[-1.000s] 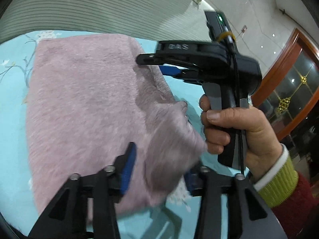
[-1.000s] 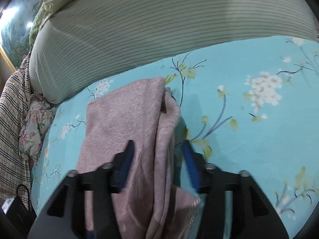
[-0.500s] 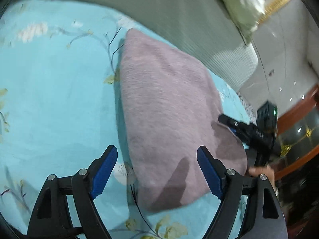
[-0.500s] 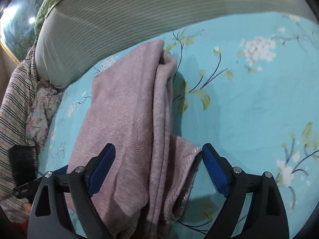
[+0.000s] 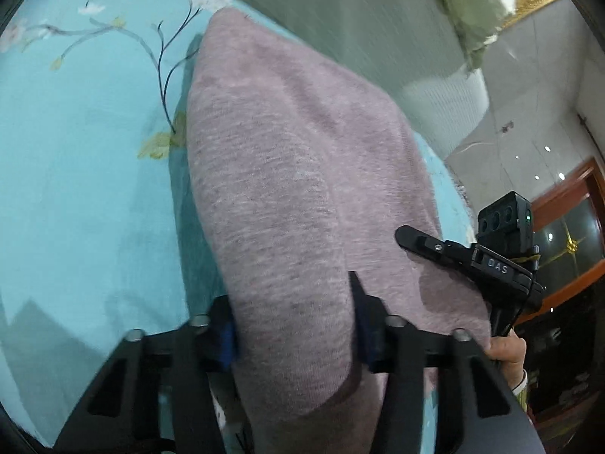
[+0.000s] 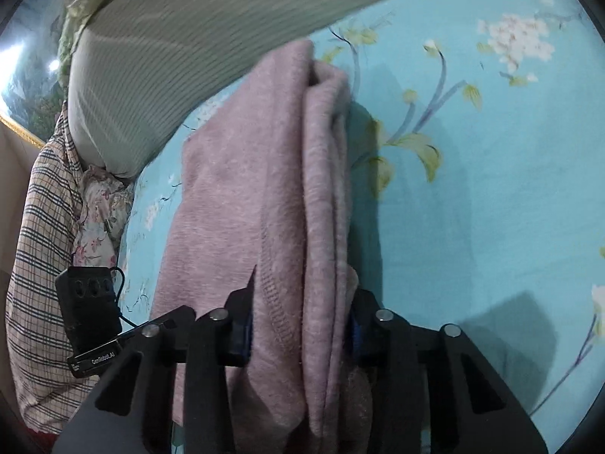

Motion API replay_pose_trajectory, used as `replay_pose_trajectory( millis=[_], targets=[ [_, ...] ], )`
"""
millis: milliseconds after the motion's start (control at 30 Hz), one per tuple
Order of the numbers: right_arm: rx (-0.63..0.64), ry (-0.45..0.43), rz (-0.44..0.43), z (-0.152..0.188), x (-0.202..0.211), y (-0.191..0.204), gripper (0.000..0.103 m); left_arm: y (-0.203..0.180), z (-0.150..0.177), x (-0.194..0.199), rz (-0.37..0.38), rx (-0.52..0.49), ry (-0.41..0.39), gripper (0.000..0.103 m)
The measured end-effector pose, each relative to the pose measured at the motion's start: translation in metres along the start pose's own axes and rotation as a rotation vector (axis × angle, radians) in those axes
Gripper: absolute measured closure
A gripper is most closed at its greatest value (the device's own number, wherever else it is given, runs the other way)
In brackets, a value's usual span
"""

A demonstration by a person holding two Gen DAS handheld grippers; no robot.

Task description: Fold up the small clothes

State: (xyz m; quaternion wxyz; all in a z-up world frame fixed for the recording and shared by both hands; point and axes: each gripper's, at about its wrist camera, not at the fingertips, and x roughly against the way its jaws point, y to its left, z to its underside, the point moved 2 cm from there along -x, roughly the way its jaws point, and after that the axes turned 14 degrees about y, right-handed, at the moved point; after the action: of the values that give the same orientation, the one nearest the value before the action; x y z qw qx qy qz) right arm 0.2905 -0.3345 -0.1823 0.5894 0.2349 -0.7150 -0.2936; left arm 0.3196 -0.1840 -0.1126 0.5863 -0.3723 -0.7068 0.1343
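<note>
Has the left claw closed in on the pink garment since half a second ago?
Yes. The left claw now pinches the pink garment; earlier its fingers stood wide apart.

I see a turquoise floral bedsheet [image 6: 491, 189], a grey-green striped bolster [image 6: 196, 38] at twelve o'clock, and plaid cloth [image 6: 38, 265] at nine; the flowered bundle [image 6: 100, 219] beside it is perhaps a pillow.

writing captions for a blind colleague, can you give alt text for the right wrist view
The right gripper is closed on the near end of a folded pink fleece garment, which stretches away across a turquoise floral bedsheet. A striped grey-green pillow lies beyond it, with plaid fabric and the left gripper's black body at the left edge.
</note>
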Motion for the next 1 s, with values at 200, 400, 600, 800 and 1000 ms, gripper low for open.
replay_pose_trajectory(
  millis=[200, 400, 600, 800, 1000],
  targets=[
    [0.097, -0.002, -0.06, 0.02, 0.003, 0.063, 0.069, -0.009, 0.029, 0.06, -0.054, -0.073, -0.082, 0.064],
    [0.181, 0.025, -0.133, 0.05, -0.021, 0.122, 0.069, 0.007, 0.074, 0.129, -0.118, -0.053, -0.153, 0.064],
    [0.232, 0.08, -0.16, 0.077, -0.047, 0.154, 0.069, 0.02, 0.121, 0.173, -0.191, -0.029, -0.208, 0.064],
    [0.232, 0.12, -0.138, 0.095, -0.062, 0.155, 0.069, 0.037, 0.149, 0.179, -0.2, 0.016, -0.201, 0.064],
    [0.174, 0.134, -0.107, 0.107, -0.075, 0.134, 0.064, 0.065, 0.162, 0.158, -0.224, 0.082, -0.147, 0.055]
  ],
)
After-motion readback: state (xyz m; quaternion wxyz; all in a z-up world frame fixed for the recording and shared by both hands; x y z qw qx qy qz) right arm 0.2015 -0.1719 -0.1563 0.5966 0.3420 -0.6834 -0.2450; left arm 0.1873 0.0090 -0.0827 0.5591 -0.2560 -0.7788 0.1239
